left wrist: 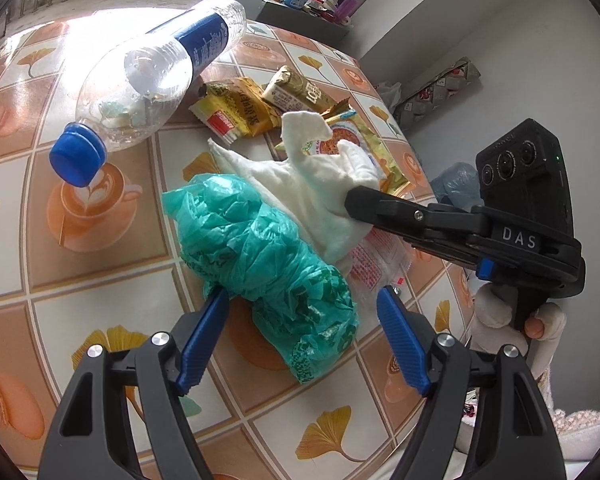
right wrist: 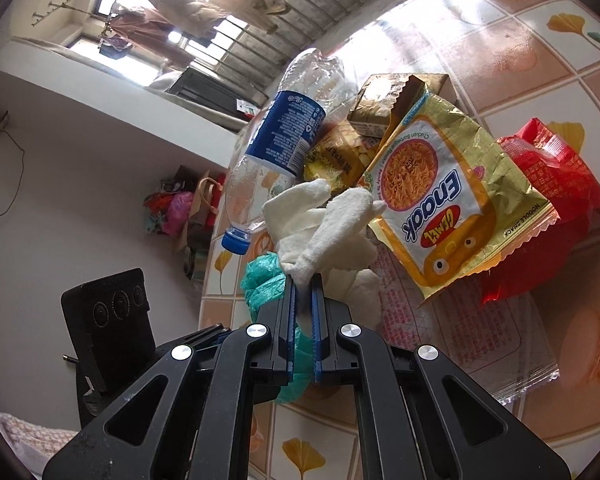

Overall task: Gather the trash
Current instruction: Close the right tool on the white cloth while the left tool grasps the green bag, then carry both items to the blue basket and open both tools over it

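The right claw [right wrist: 303, 288] is squeezed tight on a crumpled white tissue [right wrist: 320, 220], which pokes up past its tips above the desk [right wrist: 540, 60]. Just beyond that tissue lie a yellow Enaak noodle snack bag [right wrist: 452, 200] and a red wrapper [right wrist: 548, 176], and a clear plastic bottle [right wrist: 280, 136] with a blue cap sits off to the claw's left side. The left claw [left wrist: 300, 320] is wide open and holds nothing, with a scrunched green plastic bag [left wrist: 268, 248] lying between its blue fingers [left wrist: 204, 336].
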